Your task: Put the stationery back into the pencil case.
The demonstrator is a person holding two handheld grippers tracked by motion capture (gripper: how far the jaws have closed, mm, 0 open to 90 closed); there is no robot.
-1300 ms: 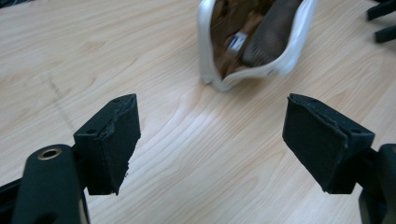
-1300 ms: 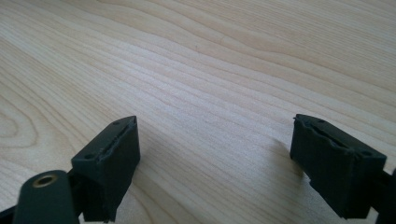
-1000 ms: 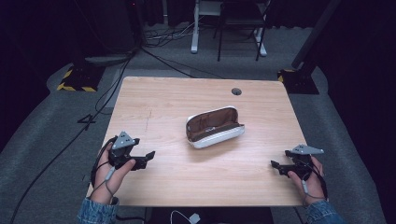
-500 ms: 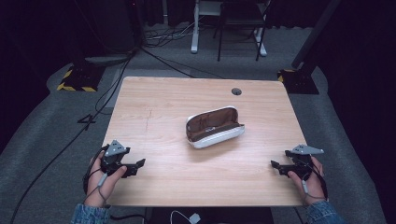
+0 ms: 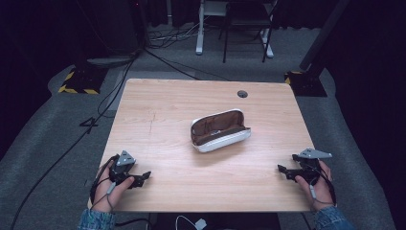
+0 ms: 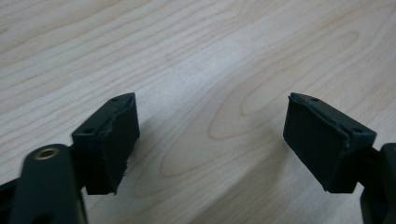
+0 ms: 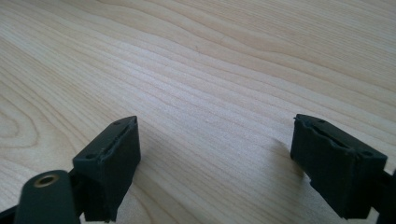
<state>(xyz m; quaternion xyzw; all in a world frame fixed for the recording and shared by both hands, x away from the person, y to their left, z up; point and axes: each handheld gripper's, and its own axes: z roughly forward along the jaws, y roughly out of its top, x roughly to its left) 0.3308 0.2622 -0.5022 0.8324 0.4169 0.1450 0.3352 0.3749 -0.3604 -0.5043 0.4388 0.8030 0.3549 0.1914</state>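
Glasses case [image 5: 220, 130] lies open mid-bench [image 5: 158, 110]. Your left hand-held gripper [image 5: 142, 178] and right hand-held gripper [image 5: 282, 169] rest spread wide, well apart from it.

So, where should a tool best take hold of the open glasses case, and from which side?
Probably the white lower shell of the glasses case, at its right end, approached from the right tool. The case lies lengthwise, open mouth facing up and away, so its narrow rounded end fits between open jaws. Both tools rest apart from it.
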